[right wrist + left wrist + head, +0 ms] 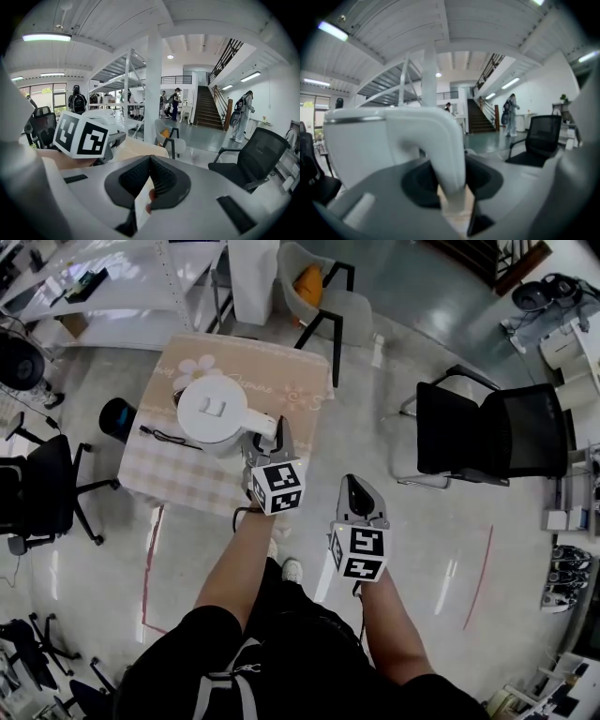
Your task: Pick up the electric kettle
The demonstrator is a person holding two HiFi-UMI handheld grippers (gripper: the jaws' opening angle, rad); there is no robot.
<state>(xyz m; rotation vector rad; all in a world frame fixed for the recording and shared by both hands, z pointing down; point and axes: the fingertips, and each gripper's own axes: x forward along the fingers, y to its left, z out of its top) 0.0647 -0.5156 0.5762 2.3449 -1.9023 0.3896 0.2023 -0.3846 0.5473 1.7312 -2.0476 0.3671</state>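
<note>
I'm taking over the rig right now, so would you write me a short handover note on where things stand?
Left tongs: closed on the handle of the electric kettle.
Right tongs: closed, empty, held over the floor beside the table.
Kettle: upright on the table's checked cloth, with a black cord lying next to it; no lift is visible.
Done: handle gripped.
Left: raise the kettle clear of the table, probably watching that the cord does not snag.

There is one white round plastic electric kettle (214, 412) and one small table (169, 479) with a pink checked cloth. There are two grey handheld grippers, left gripper (275, 435) and right gripper (355, 487).
</note>
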